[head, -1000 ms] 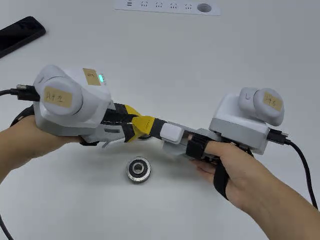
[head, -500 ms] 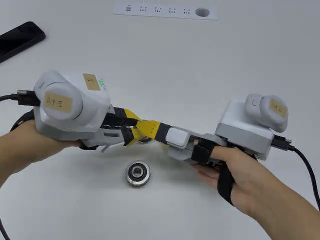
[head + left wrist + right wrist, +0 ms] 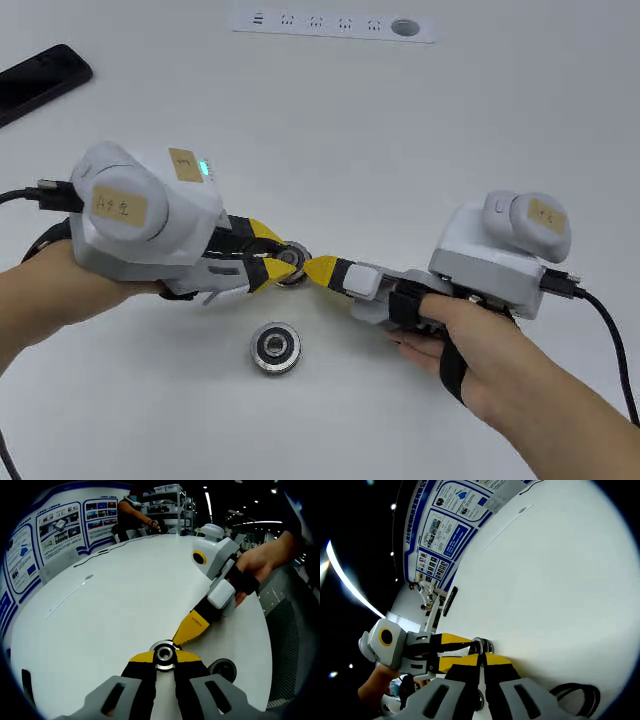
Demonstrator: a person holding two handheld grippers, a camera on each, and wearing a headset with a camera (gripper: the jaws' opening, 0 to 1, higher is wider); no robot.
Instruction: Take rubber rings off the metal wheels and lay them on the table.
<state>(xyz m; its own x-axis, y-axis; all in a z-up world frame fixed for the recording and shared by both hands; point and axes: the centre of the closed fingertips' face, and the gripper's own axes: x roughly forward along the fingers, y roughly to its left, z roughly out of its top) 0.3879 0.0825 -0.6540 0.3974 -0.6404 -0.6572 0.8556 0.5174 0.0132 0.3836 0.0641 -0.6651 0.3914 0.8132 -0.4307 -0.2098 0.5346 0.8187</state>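
While the left gripper (image 3: 270,252) pinches the stiff wheel (image 3: 291,262), the right gripper (image 3: 321,270), jaws pressed together, should nip its probably stretchy ring (image 3: 164,643) at the rim.

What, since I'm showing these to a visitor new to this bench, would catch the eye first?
Two white handheld grippers meet tip to tip mid-table. The left gripper clamps a small metal wheel between its yellow jaws, and the right gripper has its closed yellow tips against that wheel. Next comes a second wheel, lying flat on the white table just nearer the person.
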